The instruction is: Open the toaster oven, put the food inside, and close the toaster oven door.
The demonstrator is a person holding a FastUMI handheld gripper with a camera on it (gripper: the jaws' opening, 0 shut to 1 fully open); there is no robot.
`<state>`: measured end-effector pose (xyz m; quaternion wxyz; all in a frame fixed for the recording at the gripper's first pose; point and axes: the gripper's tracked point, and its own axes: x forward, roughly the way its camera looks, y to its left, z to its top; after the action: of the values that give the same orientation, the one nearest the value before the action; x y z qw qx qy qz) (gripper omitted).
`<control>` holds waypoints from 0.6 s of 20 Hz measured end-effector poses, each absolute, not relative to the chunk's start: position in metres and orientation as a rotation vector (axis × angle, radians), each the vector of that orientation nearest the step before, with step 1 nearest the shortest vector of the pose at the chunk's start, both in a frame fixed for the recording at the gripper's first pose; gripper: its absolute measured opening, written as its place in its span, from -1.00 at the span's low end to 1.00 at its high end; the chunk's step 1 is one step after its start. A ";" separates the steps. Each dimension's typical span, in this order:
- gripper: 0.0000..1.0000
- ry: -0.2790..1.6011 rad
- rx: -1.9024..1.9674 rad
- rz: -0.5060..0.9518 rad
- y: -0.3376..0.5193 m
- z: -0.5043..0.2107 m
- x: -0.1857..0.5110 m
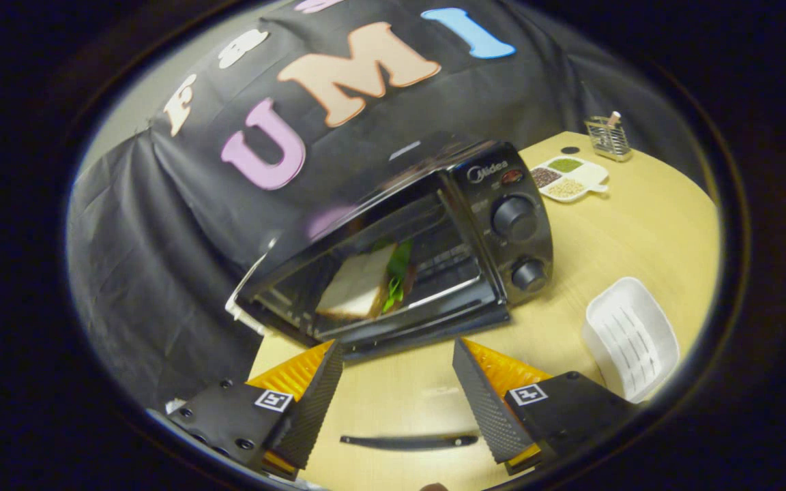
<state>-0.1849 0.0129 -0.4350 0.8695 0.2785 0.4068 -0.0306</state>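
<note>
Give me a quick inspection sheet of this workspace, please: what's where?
Surface: pale wooden table.
Job's things: toaster oven just ahead of the jaws, sandwich inside; door looks shut, not certain.
Clutter: white tray beside the oven; divided dish of grains and wire holder beyond it.
Grippers: gripper open, holding nothing.
Cables: nothing seen.
Surroundings: black cloth wall behind.

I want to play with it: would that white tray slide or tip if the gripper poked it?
The white tray looks thin, so probably light; it would likely slide on the smooth table. Low and wide, it seems unlikely to tip. The open gripper holds nothing.
</note>
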 end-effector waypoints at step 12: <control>0.98 1.087 0.448 0.081 0.034 -0.444 -0.277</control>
<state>-0.2773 0.0341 -0.4440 0.8313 0.2113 0.5126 0.0383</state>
